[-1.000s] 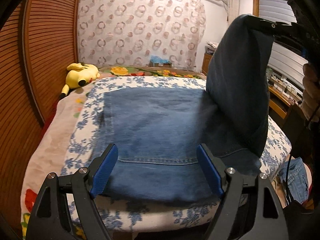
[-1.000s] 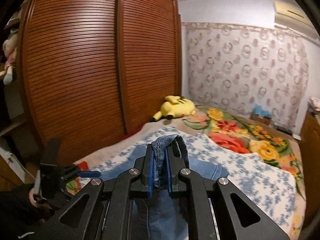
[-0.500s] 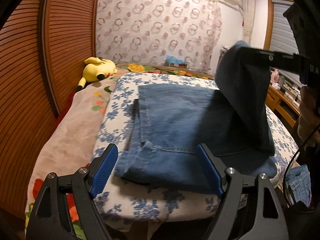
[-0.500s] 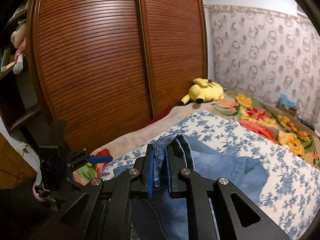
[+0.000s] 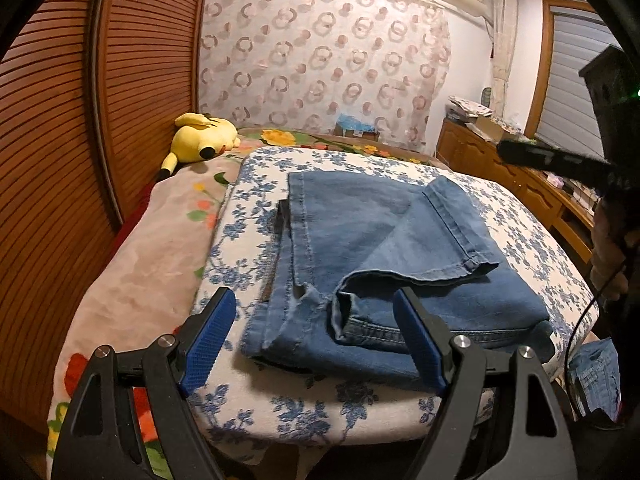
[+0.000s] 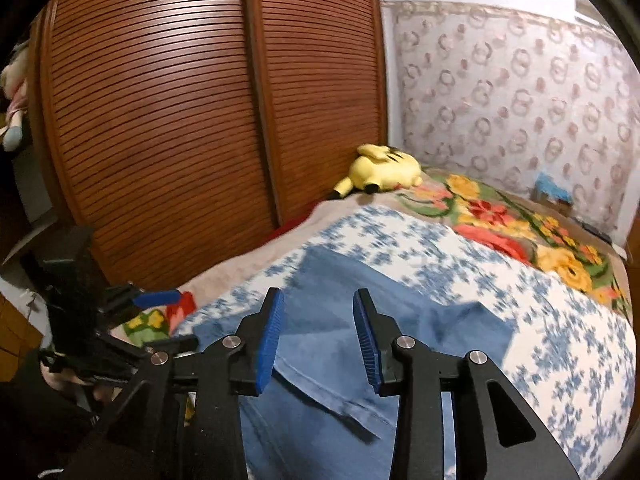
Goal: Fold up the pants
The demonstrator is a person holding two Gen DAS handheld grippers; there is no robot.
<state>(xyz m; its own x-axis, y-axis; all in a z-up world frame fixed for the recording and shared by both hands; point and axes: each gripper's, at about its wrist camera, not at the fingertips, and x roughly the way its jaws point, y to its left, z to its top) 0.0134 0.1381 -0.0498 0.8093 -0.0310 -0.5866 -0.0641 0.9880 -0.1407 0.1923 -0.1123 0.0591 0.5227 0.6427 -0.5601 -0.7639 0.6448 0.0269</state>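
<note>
1. Since the earlier frames, the right hand-held gripper [image 6: 318, 336] has let go: its jaws have just been opening, nothing sits between them now, and the hem it carried has dropped onto the rest of the garment.
2. The blue denim pants [image 5: 384, 264] lie on the bed's blue-and-white floral cover [image 5: 256, 200], folded over into a stack, the hemmed end slanting across the top.
3. The left hand-held gripper [image 5: 316, 340] hovers with jaws wide and empty near the stack's near edge.
4. Judged from this, one fold is laid but untidy: the top layer sits crooked and a near corner bunches. Squaring up, perhaps another fold, seems left.
</note>
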